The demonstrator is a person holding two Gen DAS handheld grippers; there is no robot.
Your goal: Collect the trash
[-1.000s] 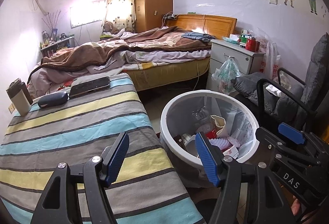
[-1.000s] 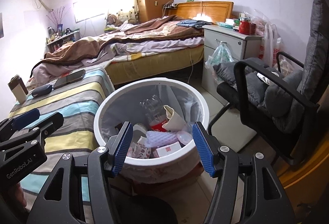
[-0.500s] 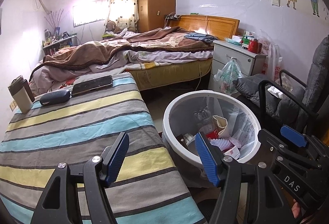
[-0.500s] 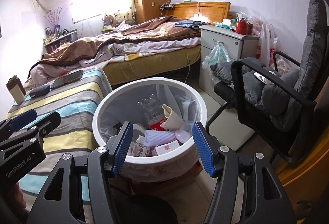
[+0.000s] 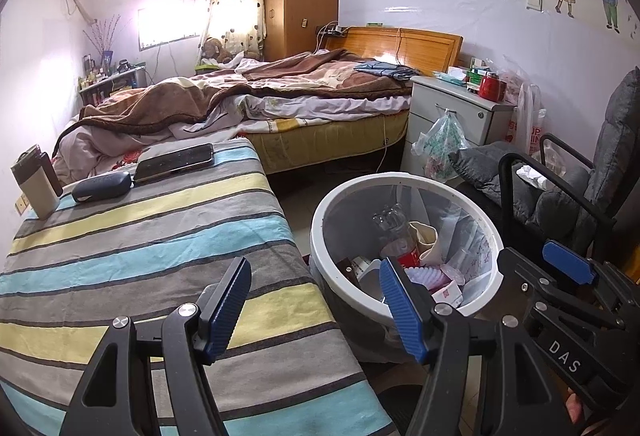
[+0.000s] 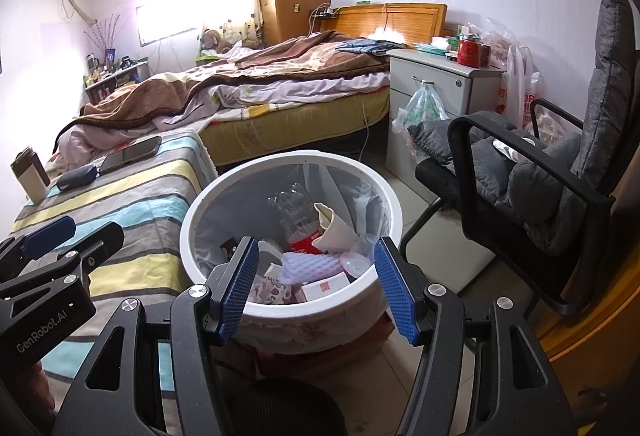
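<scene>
A round white trash bin (image 5: pixel 320 220) (image 6: pixel 188 232) with a clear liner stands on the floor beside the striped table. Inside lie a clear plastic bottle with a red label (image 6: pixel 296 220), a beige paper scrap (image 6: pixel 334 226), a lilac foam piece (image 6: pixel 310 268) and small cartons. My left gripper (image 5: pixel 314 296) hangs open above the table's near corner and the bin's left rim, nothing between its blue pads. Just short of the bin's near rim, my right gripper (image 6: pixel 316 282) is open and empty as well. Each gripper shows at the edge of the other's view.
The striped cloth table (image 5: pixel 132 248) carries a phone (image 5: pixel 174 162), a dark case (image 5: pixel 102 186) and a beige box (image 5: pixel 36 186) at its far end. A black chair with grey cushions (image 6: pixel 532 172) stands right of the bin. Behind are a bed (image 5: pixel 260 104) and a white nightstand (image 5: pixel 452 120).
Both views drifted very slightly; the bin, its contents and both grippers stand as before.
</scene>
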